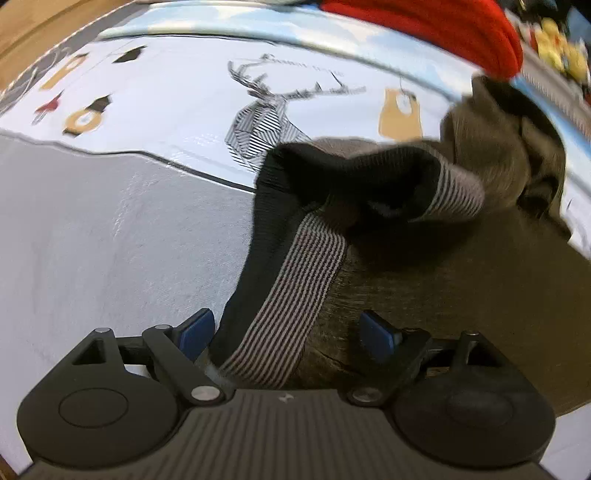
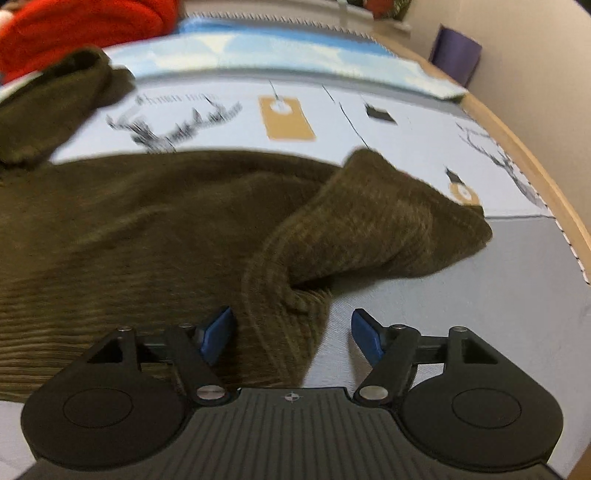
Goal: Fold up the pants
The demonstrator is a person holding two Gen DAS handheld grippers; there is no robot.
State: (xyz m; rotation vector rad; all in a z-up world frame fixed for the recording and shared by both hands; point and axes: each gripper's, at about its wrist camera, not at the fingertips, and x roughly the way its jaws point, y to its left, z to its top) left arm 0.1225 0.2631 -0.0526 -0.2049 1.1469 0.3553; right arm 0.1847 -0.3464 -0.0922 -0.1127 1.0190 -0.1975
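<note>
One pair of olive corduroy pants (image 2: 155, 221) lies rumpled on the printed bedspread (image 2: 369, 122). Only the left wrist view shows its black, striped waistband (image 1: 295, 280) turned out between the left gripper (image 1: 288, 332), whose blue pads stand apart, released. Only the right view shows a leg end folded over, with the right gripper (image 2: 291, 332) released too, straddling its edge. One red cushion (image 1: 443, 26) sits behind.

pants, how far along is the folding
Hardly started. The olive pants lie rumpled on the printed bedspread, one leg flopped over, the striped waistband turned out. Both grippers, left and right, are open over the cloth, gripping nothing. Smoothing and every fold remain.
</note>
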